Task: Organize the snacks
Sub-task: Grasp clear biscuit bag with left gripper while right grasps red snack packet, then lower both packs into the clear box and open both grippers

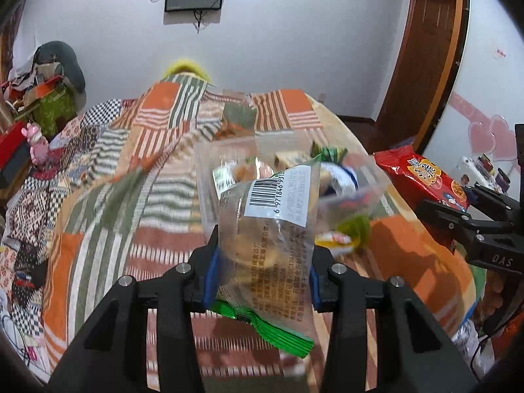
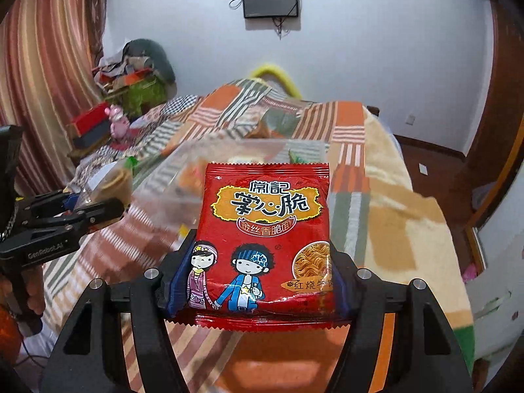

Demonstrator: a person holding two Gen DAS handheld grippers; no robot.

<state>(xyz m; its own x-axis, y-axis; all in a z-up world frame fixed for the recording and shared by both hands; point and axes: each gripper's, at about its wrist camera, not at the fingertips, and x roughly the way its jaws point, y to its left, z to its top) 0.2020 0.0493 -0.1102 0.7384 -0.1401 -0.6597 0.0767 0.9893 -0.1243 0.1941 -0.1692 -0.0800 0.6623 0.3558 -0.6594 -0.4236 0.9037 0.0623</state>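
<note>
My left gripper (image 1: pixel 263 262) is shut on a clear pastry packet (image 1: pixel 271 229) with a barcode label and green end seam, held above the bed. Just beyond it stands a clear plastic box (image 1: pixel 226 160) holding several wrapped snacks. My right gripper (image 2: pixel 262 275) is shut on a red noodle snack packet (image 2: pixel 265 239) with cartoon figures, held upright in front of the same clear box (image 2: pixel 196 157). The red packet (image 1: pixel 422 177) and right gripper (image 1: pixel 471 209) show at the right of the left wrist view. The left gripper (image 2: pixel 95 208) with its pastry packet (image 2: pixel 114 180) shows at the left of the right wrist view.
A patchwork orange, green and striped blanket (image 1: pixel 147 163) covers the bed. A yellow snack (image 1: pixel 340 239) lies beside the box. Red boxes and a pink toy (image 2: pixel 116 121) sit at the bed's left. A wooden door (image 1: pixel 425 49) stands at the right, a screen (image 2: pixel 270 0) on the wall.
</note>
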